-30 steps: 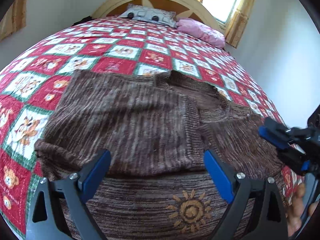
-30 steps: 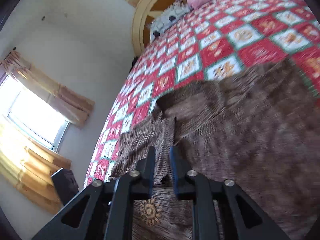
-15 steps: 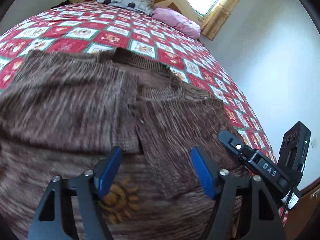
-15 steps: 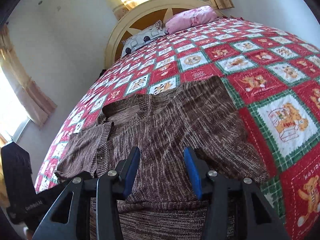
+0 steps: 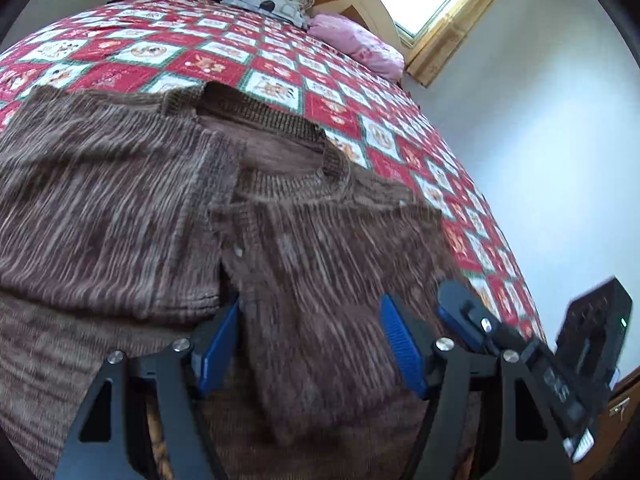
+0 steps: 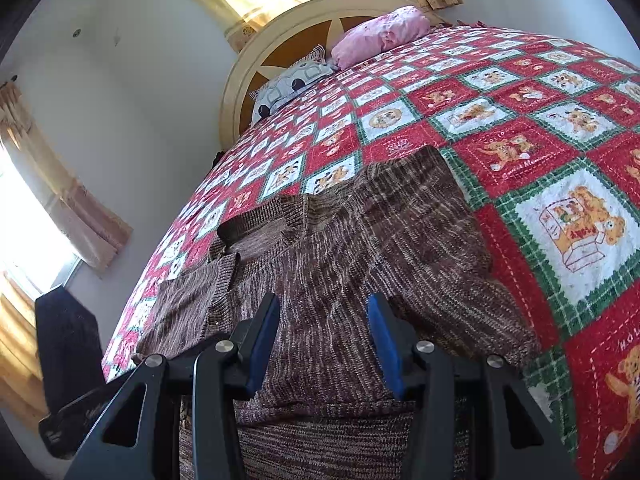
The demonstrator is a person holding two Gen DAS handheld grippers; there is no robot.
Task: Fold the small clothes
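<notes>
Left wrist view: a brown knitted sweater lies flat on the bed's red patchwork quilt, both sleeves folded in over its body. The left tool hovers just above the right-hand folded sleeve, its blue pads apart after narrowing, gripping nothing. In the right wrist view, the right tool stands over the sweater's middle, its pads also apart, having just widened, empty. Two pillows lie by the headboard.

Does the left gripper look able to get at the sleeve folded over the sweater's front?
Probably yes. The left gripper hangs open right above the folded sleeve of the brown sweater, jaws either side of it, nothing lying between. The right gripper sits beside, not across.
</notes>
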